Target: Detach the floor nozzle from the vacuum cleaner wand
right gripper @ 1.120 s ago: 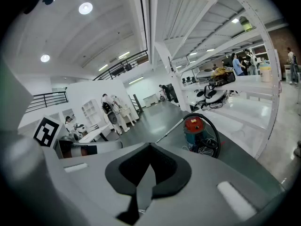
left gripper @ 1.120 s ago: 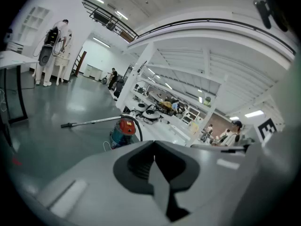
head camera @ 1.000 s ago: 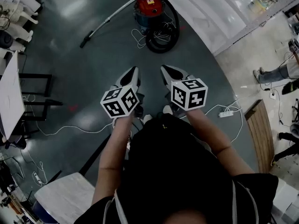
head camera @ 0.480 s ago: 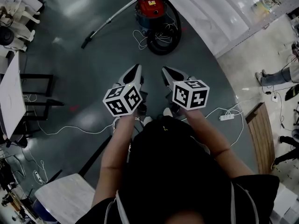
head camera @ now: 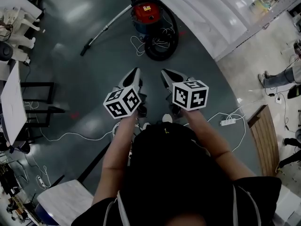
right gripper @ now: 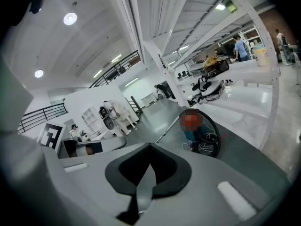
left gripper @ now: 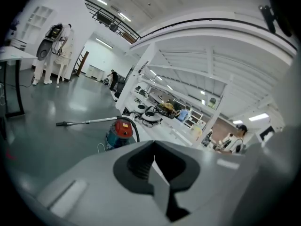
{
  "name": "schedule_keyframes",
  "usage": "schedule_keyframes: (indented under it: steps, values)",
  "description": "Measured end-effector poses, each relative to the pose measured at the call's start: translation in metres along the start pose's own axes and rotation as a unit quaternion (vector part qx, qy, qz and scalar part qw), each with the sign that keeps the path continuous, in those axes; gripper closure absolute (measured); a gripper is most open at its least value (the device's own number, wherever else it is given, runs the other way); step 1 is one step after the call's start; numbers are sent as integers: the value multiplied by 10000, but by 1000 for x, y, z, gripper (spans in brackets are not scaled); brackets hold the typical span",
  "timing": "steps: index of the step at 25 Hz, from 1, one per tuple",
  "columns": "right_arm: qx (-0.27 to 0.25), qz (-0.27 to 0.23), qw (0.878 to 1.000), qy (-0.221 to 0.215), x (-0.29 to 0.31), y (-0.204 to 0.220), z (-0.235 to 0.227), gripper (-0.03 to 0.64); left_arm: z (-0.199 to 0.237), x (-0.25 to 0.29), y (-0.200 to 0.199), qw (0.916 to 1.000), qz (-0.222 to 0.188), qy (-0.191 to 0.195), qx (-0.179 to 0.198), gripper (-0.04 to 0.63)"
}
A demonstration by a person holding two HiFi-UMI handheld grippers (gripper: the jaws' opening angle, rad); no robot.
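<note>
- Head view: approach stage; left gripper [head camera: 135, 72] and right gripper [head camera: 164, 73] well short of red canister [head camera: 146, 13]; floor nozzle [head camera: 85, 47] on wand [head camera: 109, 26], left of canister.
- Left gripper view: jaws clenched, empty.
- Right gripper view: jaws clenched, empty; next, likely close in on wand, open jaws.

White power strip [head camera: 227, 122] on grey floor [head camera: 94, 46], white cable [head camera: 70, 134] trailing, wooden panel [head camera: 263, 140] at right, white tabletop [head camera: 11, 107] at left

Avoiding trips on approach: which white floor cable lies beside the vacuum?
The tangled white cable beside the red canister and black hose; the other two lie well away from it, one left, one right.
</note>
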State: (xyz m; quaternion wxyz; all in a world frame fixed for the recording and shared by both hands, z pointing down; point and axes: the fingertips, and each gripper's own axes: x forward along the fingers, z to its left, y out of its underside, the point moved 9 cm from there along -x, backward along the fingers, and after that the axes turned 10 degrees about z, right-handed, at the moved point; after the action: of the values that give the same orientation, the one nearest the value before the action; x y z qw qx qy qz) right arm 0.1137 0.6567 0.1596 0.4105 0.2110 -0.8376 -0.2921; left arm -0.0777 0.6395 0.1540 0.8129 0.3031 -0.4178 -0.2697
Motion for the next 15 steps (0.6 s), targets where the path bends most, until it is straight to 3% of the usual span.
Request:
schedule_keyframes:
  steps: [7, 15]
  values:
    - [4, 131, 9999, -99, 8, -3, -27, 619, -3, 21, 3, 9998, 190, -97, -17, 586]
    - [-86, 298, 9995, -59, 39, -22, -31, 618, 25, 40, -14, 9993, 367, -102, 8, 586]
